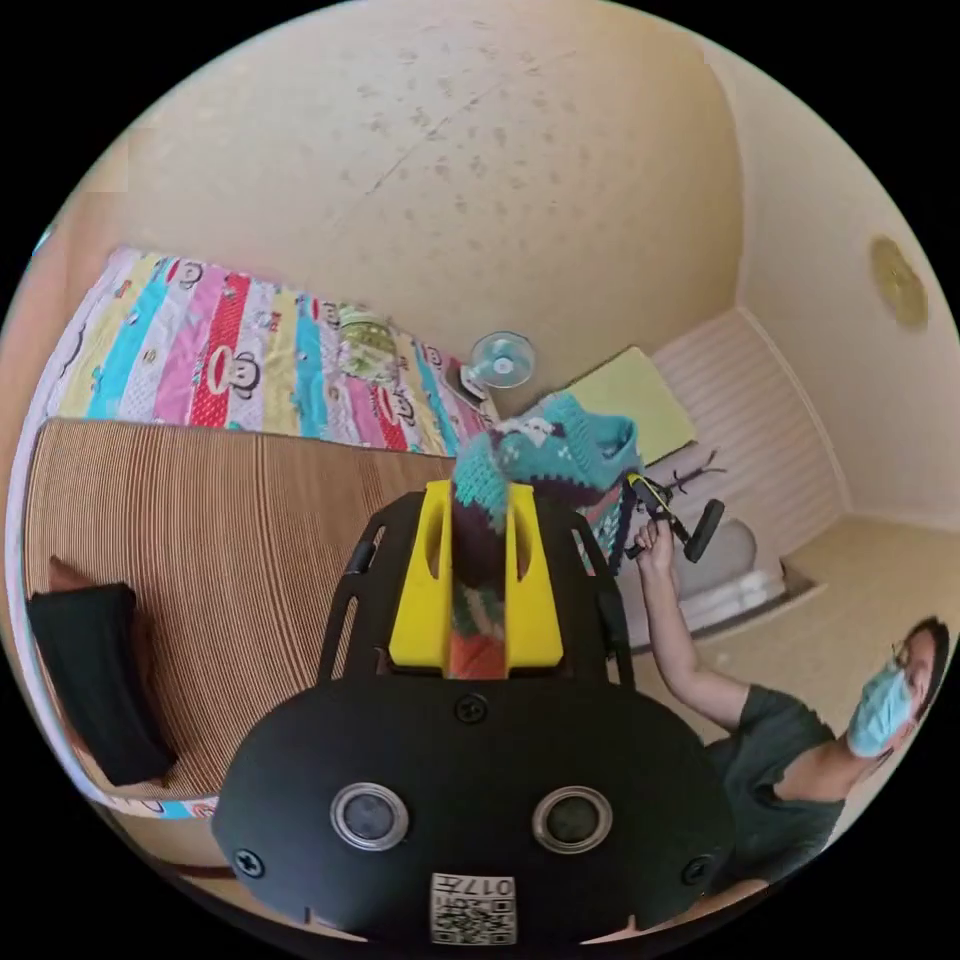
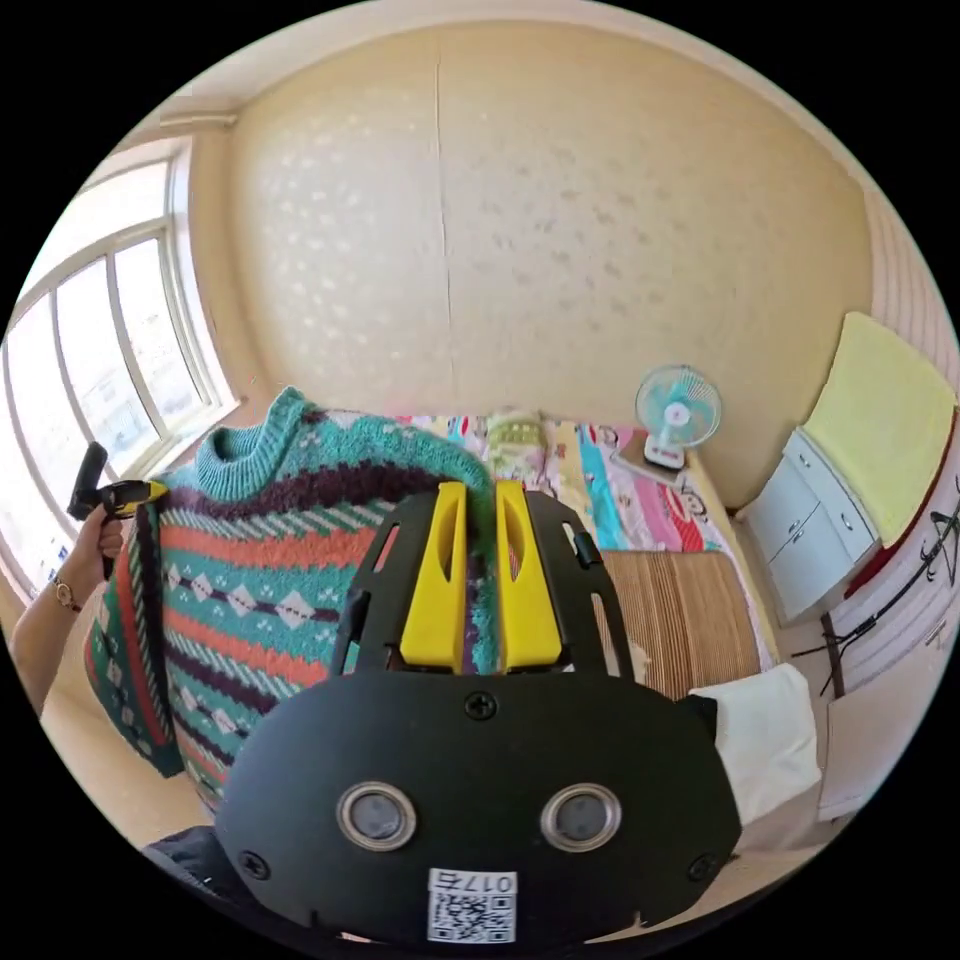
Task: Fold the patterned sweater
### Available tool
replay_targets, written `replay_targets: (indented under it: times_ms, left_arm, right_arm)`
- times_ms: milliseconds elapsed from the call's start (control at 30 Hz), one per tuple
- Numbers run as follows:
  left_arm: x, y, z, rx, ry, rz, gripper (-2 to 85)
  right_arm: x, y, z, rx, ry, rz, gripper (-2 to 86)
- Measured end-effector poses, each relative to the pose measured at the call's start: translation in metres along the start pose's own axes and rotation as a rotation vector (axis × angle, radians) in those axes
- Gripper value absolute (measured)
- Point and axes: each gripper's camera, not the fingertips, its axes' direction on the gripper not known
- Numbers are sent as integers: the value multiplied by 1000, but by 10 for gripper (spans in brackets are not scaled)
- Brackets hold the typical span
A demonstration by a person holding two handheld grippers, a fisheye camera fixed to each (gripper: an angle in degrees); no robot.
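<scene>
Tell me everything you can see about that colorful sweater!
The sweater is a thick, fuzzy-looking knit with a teal ribbed collar and bands of teal, orange and dark purple, some with white diamonds and slanted stripes. It hangs in the air above the bed, spread wide, front showing in the right gripper view. The right hand-held gripper pinches one top edge between its yellow jaws. The left hand-held gripper pinches the other, with cloth bunched between its jaws.

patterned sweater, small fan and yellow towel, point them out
patterned sweater [image 2: 250,590], right gripper view, on its striped front.
small fan [image 2: 678,408], right gripper view, on its round blade guard.
yellow towel [image 2: 885,425], right gripper view, on its flat middle.
</scene>
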Motion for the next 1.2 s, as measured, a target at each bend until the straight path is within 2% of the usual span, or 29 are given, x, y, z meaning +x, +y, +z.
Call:
replay_targets:
  times_ms: [67,167,333,400,500,600,767,900,1000,1067,1100,1167,1200]
  left_arm:
    - [-52,-7,14,36,-116,-139,87]
    - [-113,24,40,59,-210,-209,89]
    - [-237,143,130,-284,-334,-406,138]
    - [-259,175,133,-279,-380,-459,150]
    - [-272,199,105,-131,-553,-514,167]
    - [-297,190,99,-182,-550,-493,168]
    - [-313,151,108,-272,-678,-325,164]
    - [-342,122,120,-362,-717,-245,108]
    - [-366,118,118,-448,-740,-234,57]
    - [-380,110,101,-510,-710,-300,40]
    - [-389,106,83,-530,-587,-358,36]
    - [-386,98,41,-430,-358,-380,31]
    - [-377,88,10,-340,-179,-368,29]
  right_arm:
    - [6,3,105,-283,37,3,41]
    - [-2,58,166,-395,-65,-76,23]
    - [-9,190,263,-692,-243,-237,16]
    - [-2,225,289,-781,-276,-243,19]
    - [15,254,310,-847,-330,-236,23]
    - [29,270,319,-894,-371,-255,26]
    - [51,306,337,-1055,-356,-344,24]
    - [87,290,324,-1007,-396,-223,17]
    - [109,266,290,-823,-396,-202,10]
    - [134,242,262,-661,-304,-134,6]
    - [141,237,259,-643,-300,-103,6]
    - [170,225,256,-608,-355,31,4]
    - [177,223,255,-599,-369,64,4]
